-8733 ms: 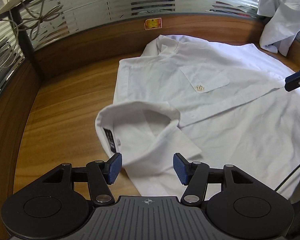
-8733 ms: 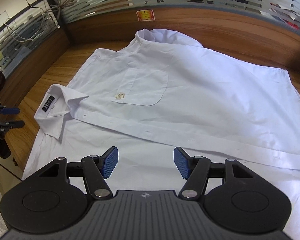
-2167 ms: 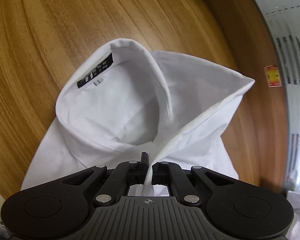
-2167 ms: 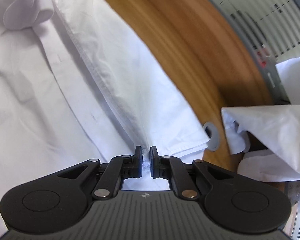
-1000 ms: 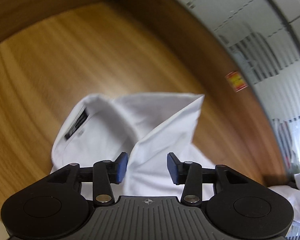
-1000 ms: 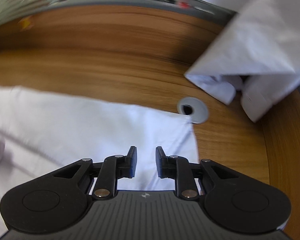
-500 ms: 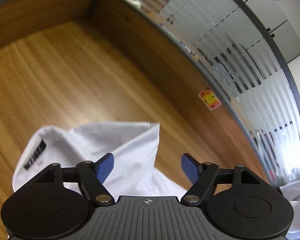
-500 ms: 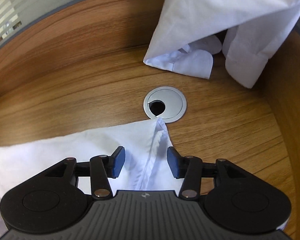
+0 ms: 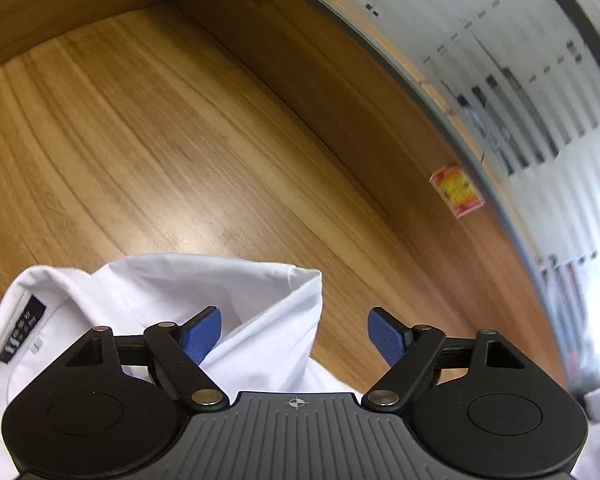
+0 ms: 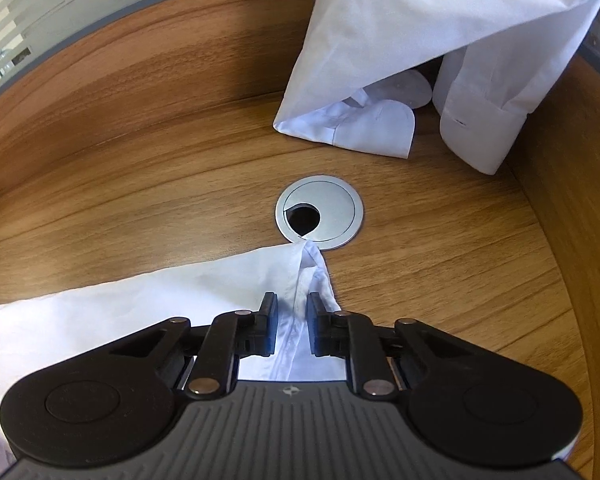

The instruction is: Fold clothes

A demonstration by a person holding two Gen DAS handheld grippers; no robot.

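The white shirt [image 9: 260, 320] lies on the wooden desk [image 9: 140, 140]. In the left wrist view its collar with a black label [image 9: 20, 338] sits at lower left, and a folded edge rises to a point between my fingers. My left gripper [image 9: 294, 336] hovers over that fold, wide open, with nothing gripped. In the right wrist view the shirt's hem [image 10: 140, 304] stretches left, and its corner forms a raised ridge that ends at the silver grommet. My right gripper [image 10: 293, 328] has its jaws drawn in tight against that ridge.
A round silver cable grommet [image 10: 320, 216] sits in the desk just past the hem corner. A second crumpled white shirt [image 10: 420, 60] lies in the far right corner. A wooden rim with frosted glass [image 9: 540, 80] and a red-yellow sticker [image 9: 456, 190] bounds the desk.
Both grippers let go of the shirt about a second ago. Since then the left has opened wider over the collar fold. The right opened, then narrowed onto the hem-corner ridge.
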